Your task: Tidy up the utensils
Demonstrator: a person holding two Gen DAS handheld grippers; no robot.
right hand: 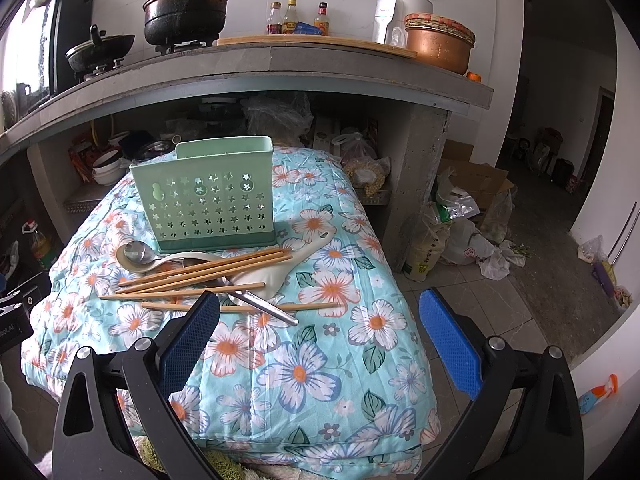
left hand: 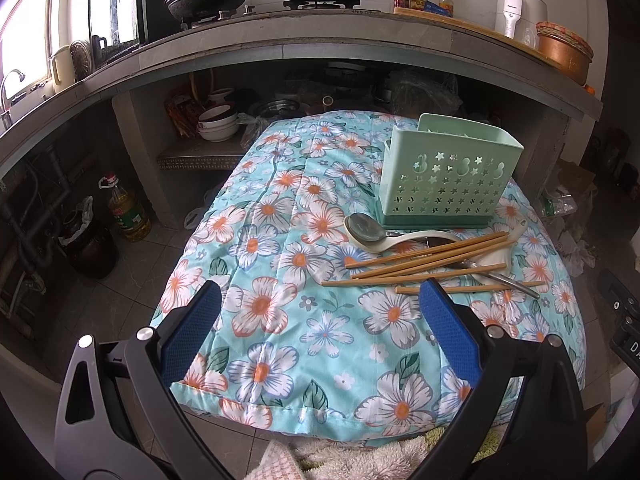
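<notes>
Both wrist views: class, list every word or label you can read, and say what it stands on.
"doLAI", cut off: left-edge device.
"DA", cut off: right-edge device.
Too small or blurred to read: white appliance logo, bottles labels, sack print.

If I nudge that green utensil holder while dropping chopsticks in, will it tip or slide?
Probably tips fairly easily: the green utensil holder is tall, thin perforated plastic and looks empty, so likely light. It stands on a soft quilted cloth, which gives uneven footing, though the fabric should resist sliding. Its darker base tray looks slightly wider, helping a little.
</notes>
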